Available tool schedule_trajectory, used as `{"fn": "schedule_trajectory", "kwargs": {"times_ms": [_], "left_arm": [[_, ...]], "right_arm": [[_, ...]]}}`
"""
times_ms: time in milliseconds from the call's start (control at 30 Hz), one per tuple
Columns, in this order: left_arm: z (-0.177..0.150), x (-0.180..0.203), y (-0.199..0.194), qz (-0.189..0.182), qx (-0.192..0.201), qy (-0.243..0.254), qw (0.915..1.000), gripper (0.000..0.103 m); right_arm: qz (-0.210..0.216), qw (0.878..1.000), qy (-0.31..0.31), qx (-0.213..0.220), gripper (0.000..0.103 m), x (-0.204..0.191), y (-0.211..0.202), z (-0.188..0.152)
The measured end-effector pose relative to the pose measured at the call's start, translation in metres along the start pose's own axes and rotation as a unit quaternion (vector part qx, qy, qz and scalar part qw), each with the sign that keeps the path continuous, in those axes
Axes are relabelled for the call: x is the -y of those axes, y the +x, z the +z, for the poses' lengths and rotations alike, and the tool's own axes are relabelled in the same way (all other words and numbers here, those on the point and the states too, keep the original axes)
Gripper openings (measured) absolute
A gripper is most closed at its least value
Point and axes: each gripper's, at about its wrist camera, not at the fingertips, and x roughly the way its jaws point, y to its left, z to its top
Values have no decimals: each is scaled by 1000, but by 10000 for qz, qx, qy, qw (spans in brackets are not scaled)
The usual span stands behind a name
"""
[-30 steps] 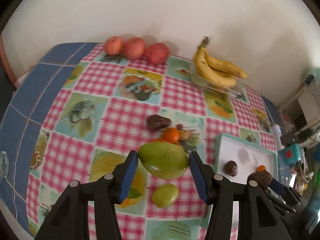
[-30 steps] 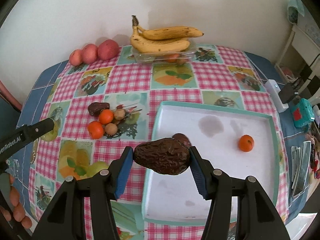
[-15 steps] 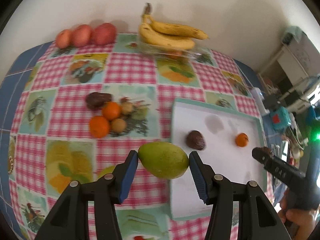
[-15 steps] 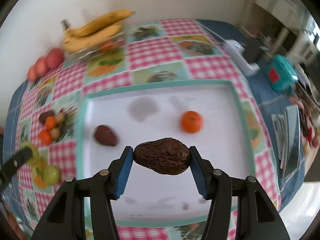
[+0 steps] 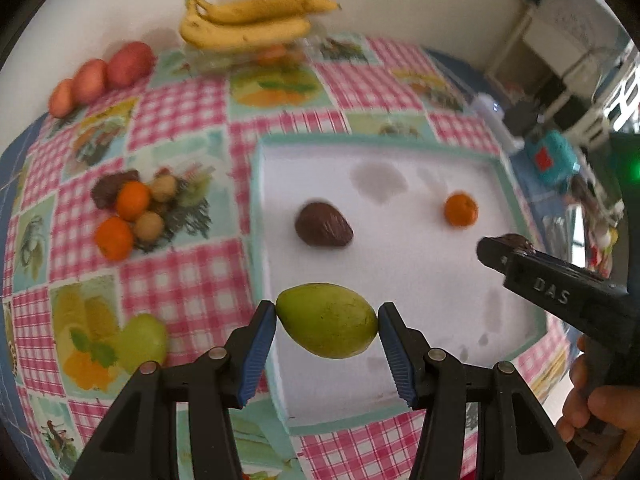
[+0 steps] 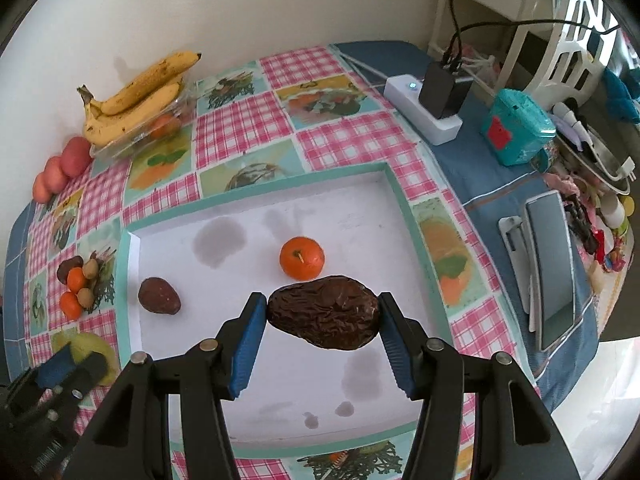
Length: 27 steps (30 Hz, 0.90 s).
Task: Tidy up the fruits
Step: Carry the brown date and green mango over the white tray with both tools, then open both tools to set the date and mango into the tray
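My left gripper point(image 5: 327, 320) is shut on a green mango point(image 5: 327, 326), held above the near left edge of the white tray point(image 5: 260, 216). My right gripper point(image 6: 323, 322) is shut on a dark wrinkled avocado point(image 6: 323, 322), held over the tray point(image 6: 400, 196) just in front of an orange point(image 6: 301, 258). A second dark avocado point(image 6: 159, 295) lies on the tray's left part; it shows in the left wrist view point(image 5: 323, 230) with the orange point(image 5: 461, 210). The right gripper's finger point(image 5: 520, 264) shows at the right of the left wrist view.
Left of the tray lie a pile of small oranges and brown fruits point(image 5: 132, 216), a green fruit point(image 5: 140, 338), three red apples point(image 5: 100, 76) and bananas point(image 5: 248, 20) on a clear box. A power strip point(image 6: 424, 112), teal box point(image 6: 518, 132) and phone point(image 6: 550, 268) sit right.
Both grippers have swung right with their fruit. The left one has moved from the tablecloth to the tray's left edge. The right one has moved over the tray towards the orange.
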Motion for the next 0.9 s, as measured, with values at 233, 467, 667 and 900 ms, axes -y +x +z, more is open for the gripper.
{"fn": "schedule_trajectory", "kwargs": {"times_ms": [233,467,667,900], "left_arm": [[-8,9,26,45,-333,101,9994,56],[-11,13,35,118,-347,204,9991,56],[-10,13,37,102,-342,156,9992,56],[-9,15,35,134,-314,244,9991,58]], "right_arm": [[-13,9981,-64,-616,58,-3,43,-12],[-57,9969,-29,-782,58,-2,60,-17],[-74,9963,-86,-857,58,-1,67,-18],[-109,9959,-144,-885,58,0,68,-17]]}}
